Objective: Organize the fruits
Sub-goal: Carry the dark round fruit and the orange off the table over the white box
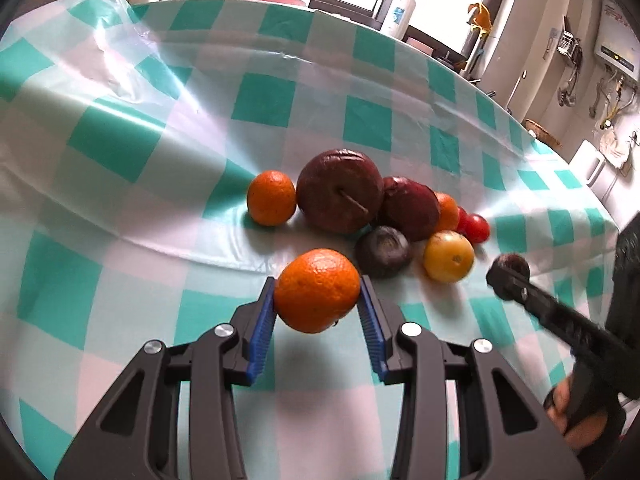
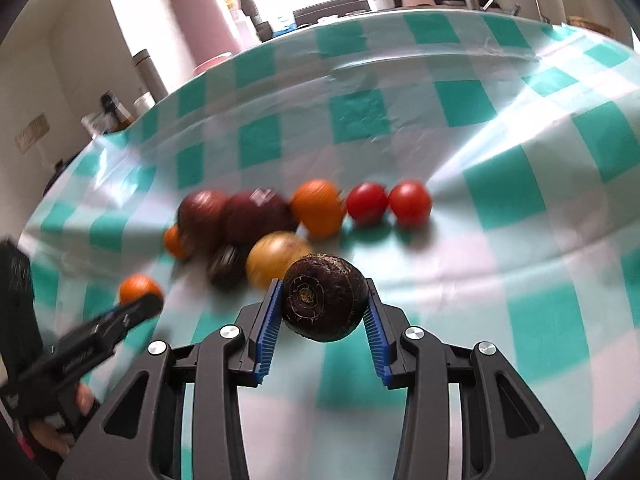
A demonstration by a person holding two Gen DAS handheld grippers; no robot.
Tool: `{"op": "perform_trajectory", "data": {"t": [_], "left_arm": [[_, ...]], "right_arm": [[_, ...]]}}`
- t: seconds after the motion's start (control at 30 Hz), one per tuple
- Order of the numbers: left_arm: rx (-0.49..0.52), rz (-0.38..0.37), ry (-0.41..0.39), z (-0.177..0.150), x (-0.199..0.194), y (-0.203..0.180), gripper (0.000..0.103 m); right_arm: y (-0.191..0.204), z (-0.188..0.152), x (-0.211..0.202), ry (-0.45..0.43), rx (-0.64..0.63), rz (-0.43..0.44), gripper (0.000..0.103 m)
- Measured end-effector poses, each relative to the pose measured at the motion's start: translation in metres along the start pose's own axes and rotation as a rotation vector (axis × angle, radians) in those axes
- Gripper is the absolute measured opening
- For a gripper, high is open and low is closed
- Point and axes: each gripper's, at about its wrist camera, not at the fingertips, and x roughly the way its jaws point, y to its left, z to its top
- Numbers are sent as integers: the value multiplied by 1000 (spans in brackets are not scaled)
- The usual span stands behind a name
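My left gripper (image 1: 318, 280) is shut on an orange (image 1: 316, 292), held just above the cloth in front of the fruit pile. My right gripper (image 2: 322, 282) is shut on a dark brown, rough round fruit (image 2: 324, 300). The pile holds a small orange (image 1: 271, 198), a big dark red apple (image 1: 340, 190), a second dark red fruit (image 1: 412, 208), a dark purple fruit (image 1: 383, 251), a yellow fruit (image 1: 449, 256) and two red tomatoes (image 2: 367, 202). Each gripper shows at the edge of the other's view, right (image 1: 508, 276) and left (image 2: 140, 304).
A green-and-white checked tablecloth (image 1: 120, 140) covers the table, with a raised fold at the left. Beyond the far edge stand a white bottle (image 1: 398, 12) and a pink flask (image 2: 204, 20). A person's hand (image 1: 560, 412) grips the right tool's handle.
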Motion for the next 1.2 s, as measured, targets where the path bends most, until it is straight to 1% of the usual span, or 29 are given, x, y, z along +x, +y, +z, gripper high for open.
{"op": "perform_trajectory", "data": {"t": [0.13,0.27,0.47,0.6,0.77,1.2], "left_arm": [[-20,-4,-11,-9,-16,8,40],[-32,8,-32,-17,-30,13,40],[7,17,-64,-35,-52,4,40],[51,12,-73,-47,-65,-10,40],[135,-5,-70,-61,-79,-39,40],[340,-80,-13,-107,-86,-120,40]], "right_arm": [[15,-24,-23,2,-23,17,40],[19,-41,-45,-2,-20,50,40],[19,-65,-71,-3,-42,54,40],[15,-77,-86,-7,-54,46,40],[7,-91,-108,-26,-62,35,40],[-33,-135,-165,-67,-45,-7,40]]}}
